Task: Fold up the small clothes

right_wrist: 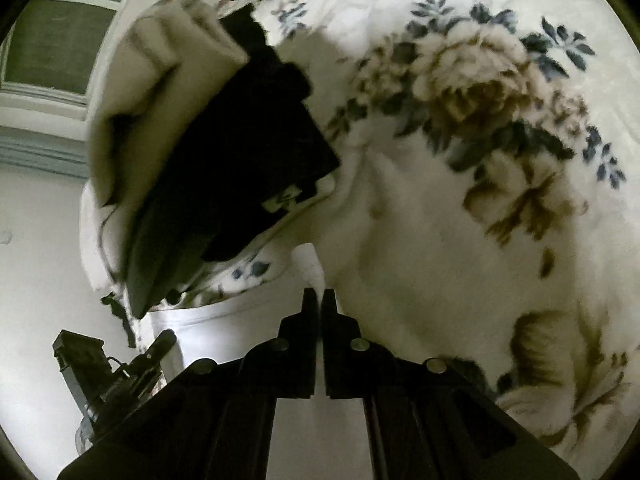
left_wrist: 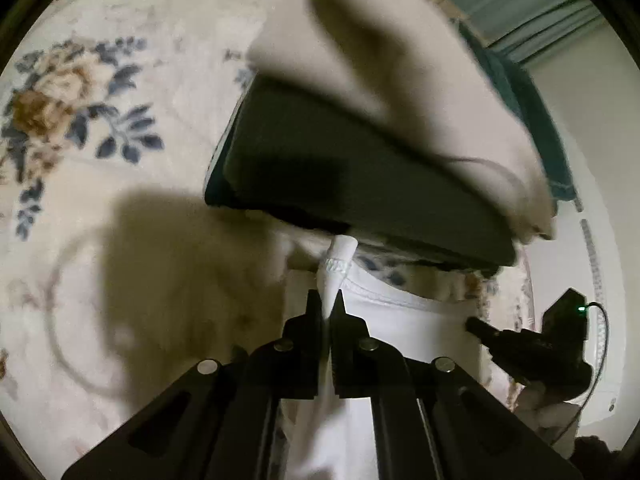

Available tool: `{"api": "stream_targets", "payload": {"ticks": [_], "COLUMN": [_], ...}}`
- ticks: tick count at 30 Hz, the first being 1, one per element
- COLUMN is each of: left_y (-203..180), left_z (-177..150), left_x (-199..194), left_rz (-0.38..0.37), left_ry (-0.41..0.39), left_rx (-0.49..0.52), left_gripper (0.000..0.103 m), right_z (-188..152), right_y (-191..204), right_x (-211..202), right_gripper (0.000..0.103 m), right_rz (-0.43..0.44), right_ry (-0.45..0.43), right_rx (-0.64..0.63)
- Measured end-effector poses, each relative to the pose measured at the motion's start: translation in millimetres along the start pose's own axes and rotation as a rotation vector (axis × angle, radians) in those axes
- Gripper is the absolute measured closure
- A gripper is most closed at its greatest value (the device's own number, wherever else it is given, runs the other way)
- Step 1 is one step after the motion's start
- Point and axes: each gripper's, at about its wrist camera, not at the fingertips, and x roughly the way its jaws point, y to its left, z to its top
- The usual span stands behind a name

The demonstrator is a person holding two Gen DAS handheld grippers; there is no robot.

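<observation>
Two tongs were in use, one per hand, and each was pressed together on the same white garment. The left tongs pinched a bunched fold of the white fabric, which rose as a narrow peak between the black fingers and showed a stitched hem just beyond them. The right tongs pinched a second bunched point of the white garment, with the fingers nearly touching around the cloth.

The garment hung slack between the two pinch points, with its hemmed edge curving from one to the other. In the left wrist view, the right tongs appeared at the lower right, touching the garment edge. In the right wrist view, the left tongs appeared at the lower left, at the opposite edge of the same fabric.

Beneath the garment lay a cream blanket with blue and brown floral print. Beyond the pinch points sat a stack of folded clothes: a dark folded item with a cream folded item on top of it. A teal item lay just behind the stack. Motion blur softened the stack and the blanket print in both views.
</observation>
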Motion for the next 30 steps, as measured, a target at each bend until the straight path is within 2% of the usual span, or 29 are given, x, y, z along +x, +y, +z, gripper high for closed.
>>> {"api": "stream_targets", "payload": {"ticks": [3, 5, 6, 7, 8, 9, 10, 15, 18, 22, 25, 28, 30], "left_y": [17, 28, 35, 38, 45, 52, 55, 66, 67, 61, 54, 55, 58], "left_z": [3, 1, -2, -6, -16, -28, -40, -100, -125, -162, -184, -194, -193], "left_x": [22, 15, 3, -6, -21, -36, -47, -73, -79, -107, -97, -61, -49], "left_rz": [-0.002, -0.037, -0.039, -0.053, -0.101, -0.143, -0.164, -0.199, -0.152, -0.12, -0.176, -0.306, -0.332], "left_ry": [0.097, 0.102, 0.09, 0.079, 0.06, 0.044, 0.035, 0.075, 0.096, 0.023, 0.026, 0.046, -0.011], "left_rx": [-0.063, -0.117, -0.154, -0.174, -0.209, -0.243, -0.261, -0.34, -0.417, -0.532, -0.631, -0.782, -0.849], "left_gripper": [0.096, 0.093, 0.084, 0.077, 0.075, 0.069, 0.061, 0.058, 0.058, 0.058, 0.056, 0.056, 0.058], "right_z": [7, 7, 5, 2, -6, -16, -26, -95, -133, -171, -184, -181, -177], "right_y": [-1, -5, -8, -11, -16, -21, -26, -65, -85, -94, -90, -73, -63], "right_x": [22, 22, 17, 10, 0, -6, -13, -39, -48, -43, -15, 12, 20], "right_gripper": [0.101, 0.098, 0.093, 0.084, 0.077, 0.062, 0.057, 0.057, 0.057, 0.057, 0.057, 0.057, 0.057], "right_rz": [-0.042, -0.032, -0.029, -0.016, 0.014, 0.026, 0.037, 0.053, 0.091, 0.192, 0.259, 0.27, 0.263], "right_ry": [0.084, 0.134, 0.146, 0.155, 0.17, 0.179, 0.191, 0.257, 0.251, 0.259, 0.278, 0.253, 0.197], "right_rx": [0.002, 0.027, 0.032, 0.035, 0.046, 0.058, 0.076, 0.188, 0.347, 0.494, 0.541, 0.506, 0.467]}}
